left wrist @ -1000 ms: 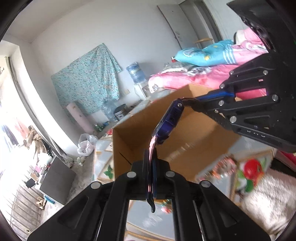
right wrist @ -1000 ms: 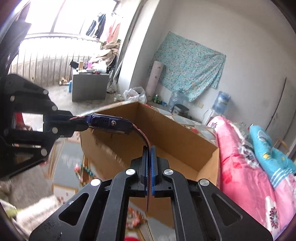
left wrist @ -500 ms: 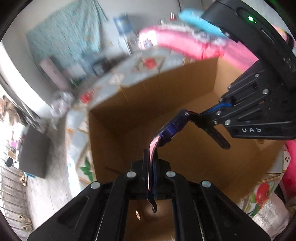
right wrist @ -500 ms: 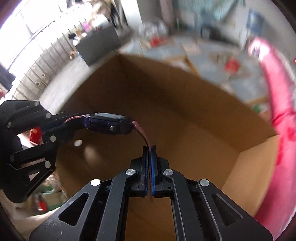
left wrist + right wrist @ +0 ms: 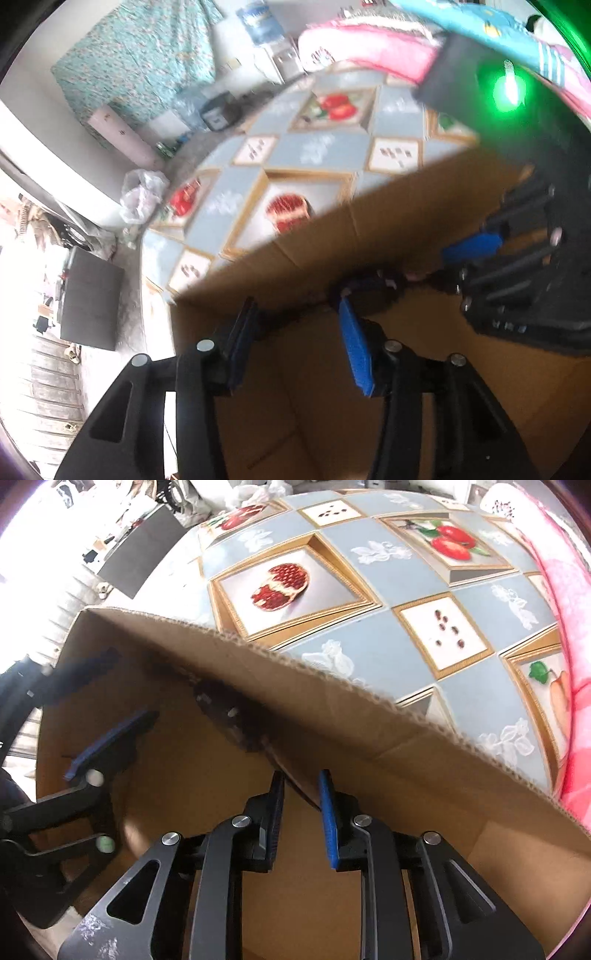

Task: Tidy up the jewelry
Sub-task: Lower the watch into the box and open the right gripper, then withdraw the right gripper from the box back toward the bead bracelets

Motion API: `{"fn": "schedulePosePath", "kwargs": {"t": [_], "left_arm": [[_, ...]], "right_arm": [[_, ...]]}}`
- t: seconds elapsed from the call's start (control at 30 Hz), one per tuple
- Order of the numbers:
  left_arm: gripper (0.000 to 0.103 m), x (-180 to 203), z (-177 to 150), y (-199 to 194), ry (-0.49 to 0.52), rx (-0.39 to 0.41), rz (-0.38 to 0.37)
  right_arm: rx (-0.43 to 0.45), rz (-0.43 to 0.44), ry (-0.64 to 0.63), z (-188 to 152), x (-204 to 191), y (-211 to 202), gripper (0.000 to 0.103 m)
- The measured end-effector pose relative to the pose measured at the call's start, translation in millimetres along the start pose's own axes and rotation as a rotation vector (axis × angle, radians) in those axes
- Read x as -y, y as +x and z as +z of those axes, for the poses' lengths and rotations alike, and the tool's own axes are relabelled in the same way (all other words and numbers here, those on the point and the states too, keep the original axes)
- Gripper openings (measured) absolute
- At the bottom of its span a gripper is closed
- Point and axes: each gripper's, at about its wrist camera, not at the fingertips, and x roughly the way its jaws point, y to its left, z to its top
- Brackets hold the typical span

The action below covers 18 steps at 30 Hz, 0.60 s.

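A dark blue watch (image 5: 229,716) with a pink-backed strap lies blurred against the far wall inside the brown cardboard box (image 5: 332,672). My right gripper (image 5: 301,801) points down into the box and its jaws are opening. The strap's end runs up between the fingers, and the pads do not press on it. My left gripper (image 5: 297,334) is also inside the box (image 5: 369,210), its jaws opening, with nothing between them. The watch (image 5: 373,288) shows as a dark smear just past its right fingertip. The left gripper (image 5: 99,701) appears at the left of the right wrist view.
The box stands on a tablecloth (image 5: 369,590) with blue squares and fruit pictures. Pink bedding (image 5: 569,627) lies along the table's right side. A grey cabinet (image 5: 88,299) stands on the floor at the left. The box's floor below both grippers is bare cardboard.
Both grippers dropped from above the box into it and tilted downward. Both were shut on the watch strap's ends; now both jaws have parted and the watch lies against the box wall.
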Motion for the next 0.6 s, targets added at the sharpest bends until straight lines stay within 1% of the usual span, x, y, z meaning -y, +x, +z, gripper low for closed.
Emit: {"fn": "schedulePosePath", "kwargs": {"t": [0.1,0.2,0.27,0.37,0.47,0.5,0.53,0.57,0.6], "left_arm": [[0.045,0.6,2.5,-11.1,-0.014,0.045,0.01],[0.046,-4.2,0.5,-24.8,-0.036,0.085,0.006],[0.046,-8.6,-1.1,-34.4,-0.049,0.114,0.027],[0.046,-22.7,-4.6,-46.4,-0.087,0.139,0.039],[0.05,-40.2,-17.1,-60.2,-0.135,0.162,0.044],[0.054,-48.3,-23.0,-62.1,-0.161,0.164,0.041],[0.058,-54.5,-30.6,-65.8,-0.184,0.161,0.032],[0.06,-58.1,-37.0,-68.3,-0.201,0.157,0.024],[0.064,-63.1,-47.6,-71.0,-0.226,0.153,0.007]], "right_arm": [[0.028,-0.024,-0.003,-3.1,-1.9,-5.5,0.021],[0.082,-0.056,-0.009,-6.9,-4.8,-17.6,0.021],[0.1,-0.032,0.002,-7.9,-5.4,-24.8,0.021],[0.139,-0.044,-0.015,-12.9,-14.1,-39.0,0.02],[0.213,-0.075,-0.051,-25.5,-18.4,-59.8,0.021],[0.243,-0.069,-0.056,-29.7,-14.6,-73.4,0.021],[0.269,-0.058,-0.057,-32.5,-7.4,-81.5,0.024],[0.318,-0.048,-0.054,-44.9,-6.2,-97.9,0.031],[0.353,-0.048,-0.048,-53.1,-2.4,-108.7,0.035]]}}
